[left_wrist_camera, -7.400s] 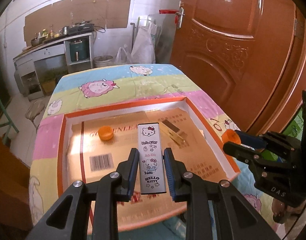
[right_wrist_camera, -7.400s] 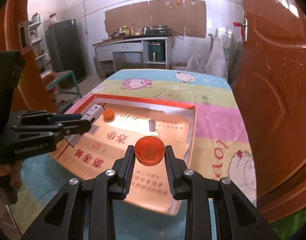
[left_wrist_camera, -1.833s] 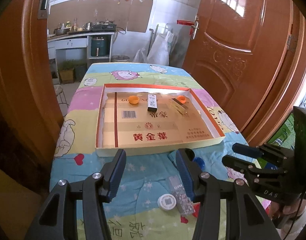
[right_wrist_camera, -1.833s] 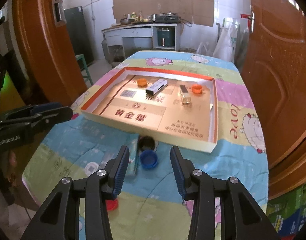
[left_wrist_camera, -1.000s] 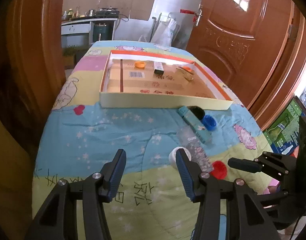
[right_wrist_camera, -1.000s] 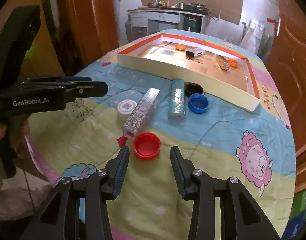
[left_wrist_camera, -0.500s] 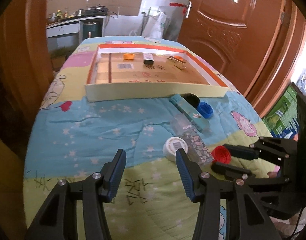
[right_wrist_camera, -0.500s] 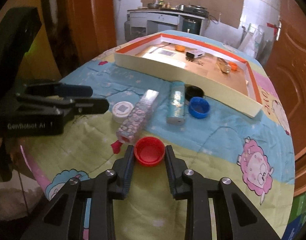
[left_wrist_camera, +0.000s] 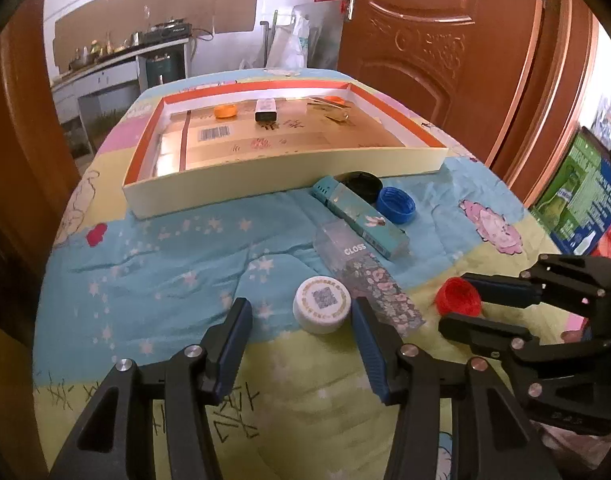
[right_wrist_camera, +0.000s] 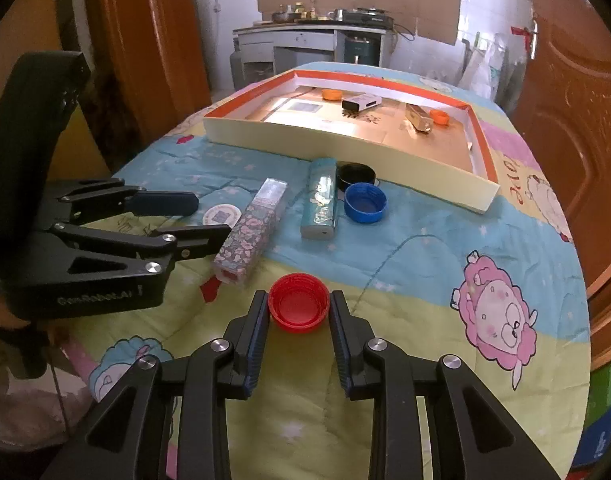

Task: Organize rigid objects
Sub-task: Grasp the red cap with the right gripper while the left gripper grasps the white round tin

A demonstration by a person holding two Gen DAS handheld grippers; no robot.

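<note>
My right gripper (right_wrist_camera: 299,312) is shut on a red bottle cap (right_wrist_camera: 298,307), also seen in the left wrist view (left_wrist_camera: 458,297). My left gripper (left_wrist_camera: 301,320) is open with a white cap (left_wrist_camera: 322,304) between its fingers; the cap also shows in the right wrist view (right_wrist_camera: 222,214). On the cloth lie a floral box (right_wrist_camera: 251,229), a teal box (right_wrist_camera: 320,203), a blue cap (right_wrist_camera: 364,202) and a black cap (right_wrist_camera: 355,175). The cardboard tray (left_wrist_camera: 281,178) holds two orange caps (left_wrist_camera: 225,111), a Hello Kitty box (left_wrist_camera: 265,110) and a gold item (right_wrist_camera: 418,118).
A patterned cloth (left_wrist_camera: 165,256) covers the table. Wooden doors (left_wrist_camera: 445,40) stand on the right and left. A kitchen counter (right_wrist_camera: 305,44) is at the back. A green box (left_wrist_camera: 581,196) sits beyond the table's right edge.
Both grippers released their items in the tray and pulled back to the near end of the table. The right gripper closed on the red cap; the left moved up to the white cap.
</note>
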